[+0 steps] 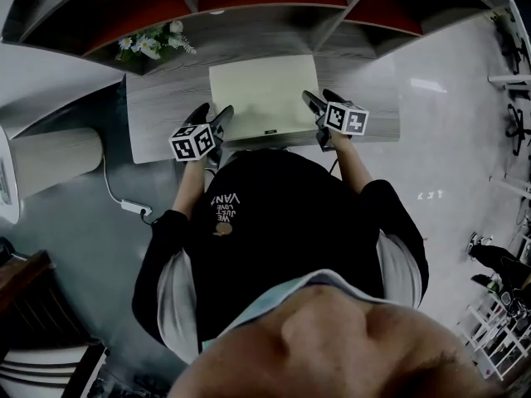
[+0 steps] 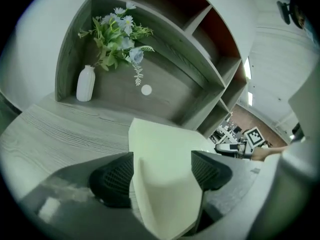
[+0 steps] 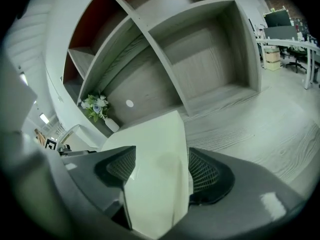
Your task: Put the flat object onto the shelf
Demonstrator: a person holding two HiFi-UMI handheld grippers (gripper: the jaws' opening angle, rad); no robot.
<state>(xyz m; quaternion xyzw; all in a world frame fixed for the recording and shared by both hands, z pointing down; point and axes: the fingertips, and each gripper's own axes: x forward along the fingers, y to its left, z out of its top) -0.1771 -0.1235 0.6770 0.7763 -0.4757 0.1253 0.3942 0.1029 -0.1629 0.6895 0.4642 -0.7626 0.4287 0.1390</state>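
1. Head view, nearest: the person's black shirt (image 1: 274, 222) fills the lower middle of the picture, with both forearms reaching forward to the desk (image 1: 162, 114).
2. The left gripper (image 1: 212, 114), marker cube on top, sits at the near left corner of the flat object (image 1: 264, 96). In the left gripper view its jaws are spread wide to either side of that corner. The ribbed pads (image 2: 117, 176) flank the pale board and do not clamp it.
3. The right gripper (image 1: 321, 102) is at the near right corner. In the right gripper view its jaws are likewise spread wide, with the board's corner between them and no squeeze on it.
4. The flat object is a pale cream rectangular board lying flat on the grey wood-grain desk, centred between the two tools. Its near edge lies along the desk's front edge, and its far edge points at the shelf (image 1: 265, 19).
5. The shelf rises at the back of the desk in grey compartments, some with red back panels.
6. The left compartment holds a white vase (image 2: 85, 83) with flowers (image 2: 117, 39), well apart from the board.
7. A white cable (image 1: 124, 201) lies on the floor left of the desk.
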